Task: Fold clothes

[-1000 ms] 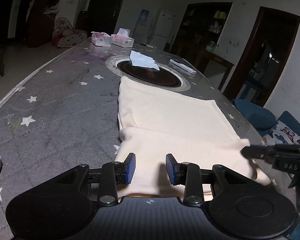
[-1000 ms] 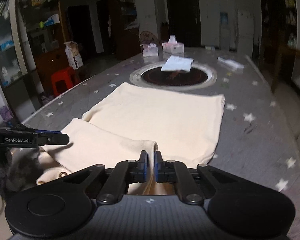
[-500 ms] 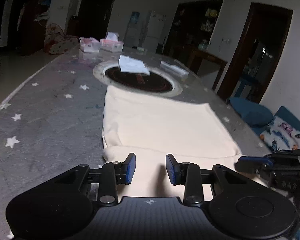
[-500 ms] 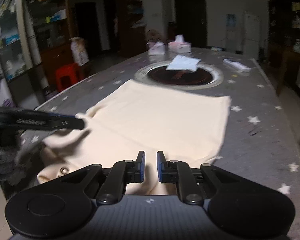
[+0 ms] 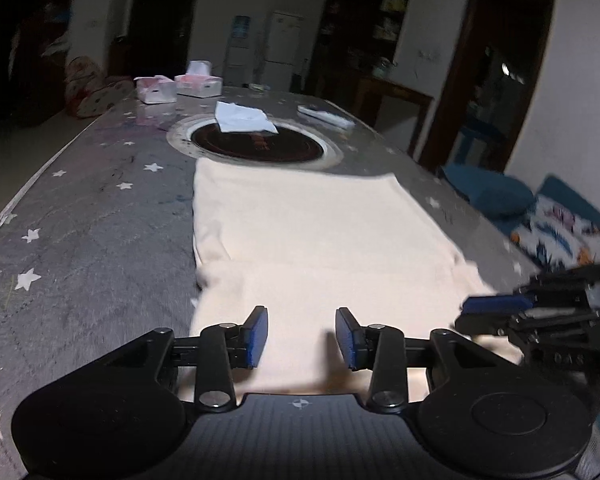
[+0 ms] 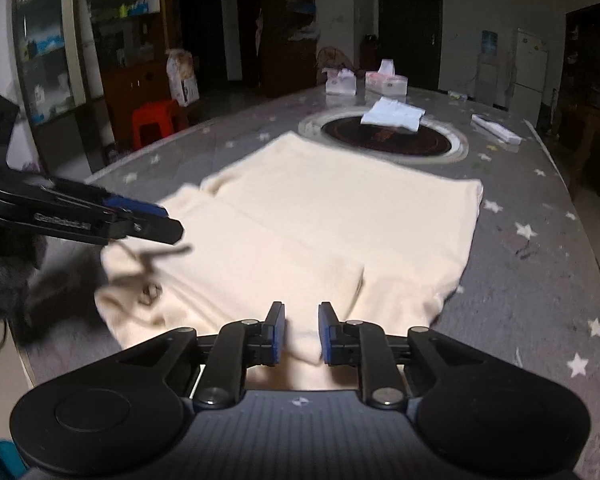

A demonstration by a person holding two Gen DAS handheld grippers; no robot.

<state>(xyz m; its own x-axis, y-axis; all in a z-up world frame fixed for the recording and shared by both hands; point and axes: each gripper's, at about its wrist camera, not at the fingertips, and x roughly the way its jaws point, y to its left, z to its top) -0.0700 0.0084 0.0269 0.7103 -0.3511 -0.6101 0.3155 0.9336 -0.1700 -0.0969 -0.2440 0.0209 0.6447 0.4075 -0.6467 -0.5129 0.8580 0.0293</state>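
Note:
A cream garment lies flat on the grey star-patterned table, its near part folded over onto the rest. My left gripper is open and empty above the garment's near edge. My right gripper is open, its jaws a small gap apart over the near fold of the garment, gripping nothing. The right gripper also shows at the right of the left wrist view, and the left gripper at the left of the right wrist view.
A round dark inset with folded white paper sits past the garment. Two tissue boxes and a flat white box stand at the far end. A red stool and shelves stand left of the table.
My right gripper has opened and let go of the garment's fold, which now lies on the table. My left gripper has stayed open and lifted slightly.

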